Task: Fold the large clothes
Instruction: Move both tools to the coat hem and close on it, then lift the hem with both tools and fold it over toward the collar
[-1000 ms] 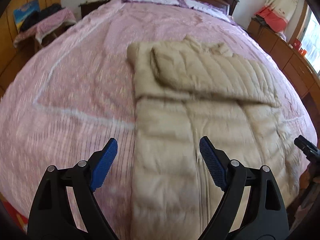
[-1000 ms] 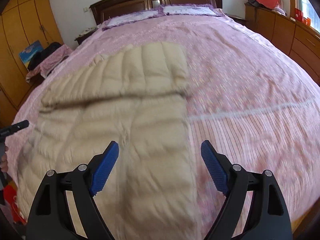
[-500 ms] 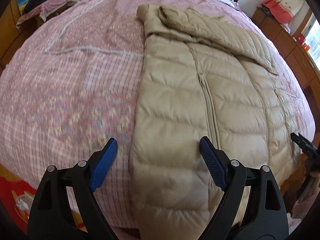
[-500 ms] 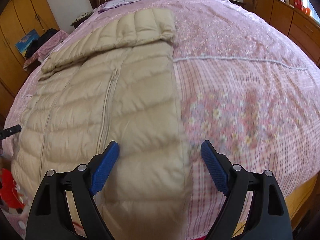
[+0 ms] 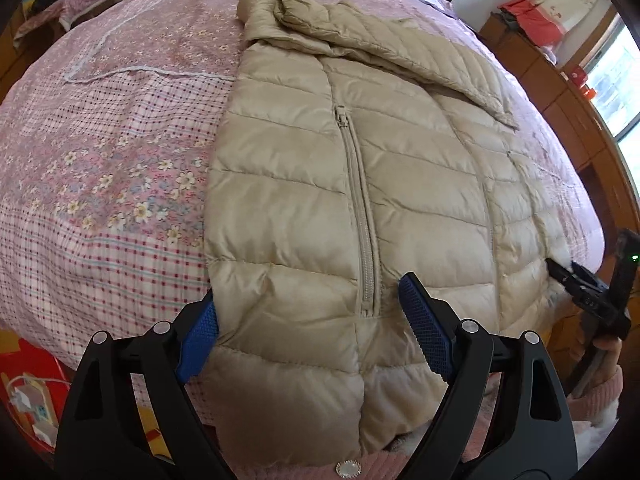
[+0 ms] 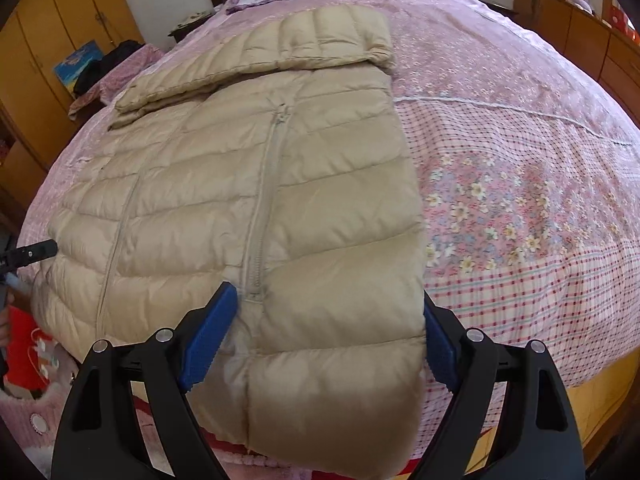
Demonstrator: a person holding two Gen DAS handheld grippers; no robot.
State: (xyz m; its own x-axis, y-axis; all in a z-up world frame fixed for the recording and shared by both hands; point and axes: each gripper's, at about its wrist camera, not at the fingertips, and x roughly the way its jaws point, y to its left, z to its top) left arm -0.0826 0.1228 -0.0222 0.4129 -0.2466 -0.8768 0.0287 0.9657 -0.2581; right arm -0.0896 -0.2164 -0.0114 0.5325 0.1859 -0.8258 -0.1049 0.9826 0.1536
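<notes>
A beige quilted down jacket (image 5: 360,168) lies flat on the pink bed with its sleeves folded across the top and its hem hanging over the near edge; it also shows in the right wrist view (image 6: 260,184). My left gripper (image 5: 312,336) is open, its blue pads straddling the hem's left corner. My right gripper (image 6: 320,336) is open, its pads straddling the hem's right corner. Neither pinches the fabric. The right gripper's body shows at the left view's right edge (image 5: 592,300).
The bed has a pink floral and checked cover (image 5: 112,152), also seen in the right wrist view (image 6: 520,200). Wooden cabinets (image 6: 44,56) stand to the left, a dresser (image 5: 560,92) to the right. Red floor items (image 5: 28,380) lie below the bed edge.
Both grippers have dropped and moved in to the near hem of the jacket; the pads now sit on either side of the hem corners. Both stay open.
</notes>
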